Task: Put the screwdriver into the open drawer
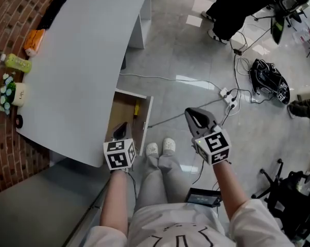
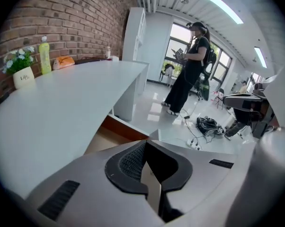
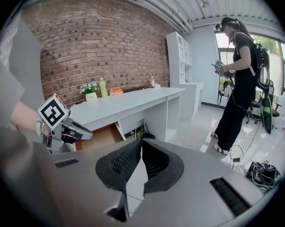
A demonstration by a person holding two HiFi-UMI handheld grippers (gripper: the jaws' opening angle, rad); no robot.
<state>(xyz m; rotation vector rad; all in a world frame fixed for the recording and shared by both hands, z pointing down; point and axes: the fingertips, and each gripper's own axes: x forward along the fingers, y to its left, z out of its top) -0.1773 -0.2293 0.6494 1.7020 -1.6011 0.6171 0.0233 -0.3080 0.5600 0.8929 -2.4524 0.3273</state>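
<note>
The open wooden drawer (image 1: 125, 109) sticks out from under the white desk (image 1: 78, 66). A yellow-handled screwdriver (image 1: 136, 108) lies inside it near the right wall. My left gripper (image 1: 121, 129) hangs above the drawer's near end, shut with nothing between its fingers. My right gripper (image 1: 191, 113) is over the floor to the right of the drawer, also shut and holding nothing. In the left gripper view the closed gripper (image 2: 144, 145) points over the drawer (image 2: 115, 129). The right gripper view shows its closed gripper (image 3: 141, 144), the left gripper (image 3: 69, 130) and the drawer (image 3: 99, 137).
On the desk by the brick wall stand a green bottle (image 1: 18, 63), an orange object (image 1: 34, 41) and a flower pot (image 1: 15, 93). A power strip (image 1: 228, 95), cables and a black bag (image 1: 269, 79) lie on the floor. A person in black (image 3: 239, 79) stands further off.
</note>
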